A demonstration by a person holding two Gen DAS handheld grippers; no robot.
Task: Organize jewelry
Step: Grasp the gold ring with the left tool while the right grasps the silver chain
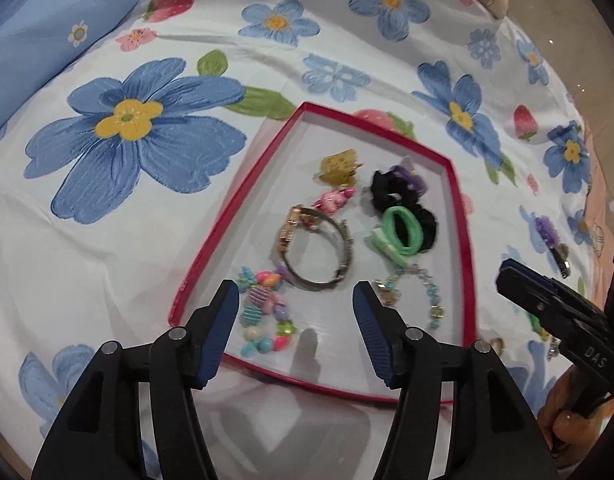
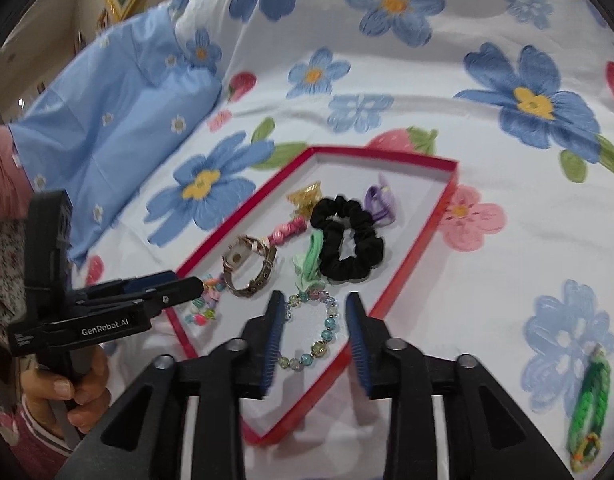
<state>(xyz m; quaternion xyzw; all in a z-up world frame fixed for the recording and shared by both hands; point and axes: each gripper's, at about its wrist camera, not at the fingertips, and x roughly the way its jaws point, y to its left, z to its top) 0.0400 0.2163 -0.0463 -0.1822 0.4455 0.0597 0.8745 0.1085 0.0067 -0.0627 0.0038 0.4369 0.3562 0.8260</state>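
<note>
**Both grippers hover open over the tray; the leftover green bracelet lies off to the right.**

The shallow red-rimmed cardboard tray (image 2: 423,240) already holds the pale glass-bead bracelet (image 2: 311,332), black fabric scrunchie (image 2: 349,246) and leather-strap watch (image 2: 249,266). A green braided cord bracelet (image 2: 589,404) lies on the flowered bedsheet (image 2: 487,280) at the lower right of the right wrist frame, well apart from the tray, its long axis running near-vertical in frame. The right gripper (image 2: 315,336) is nearer to it, jaws spread wide and holding nothing, framing the bead bracelet. The left gripper (image 1: 297,316), jaws likewise released and empty, sits above the tray's near end beside the multicoloured plastic charm bracelet (image 1: 263,312).
</note>
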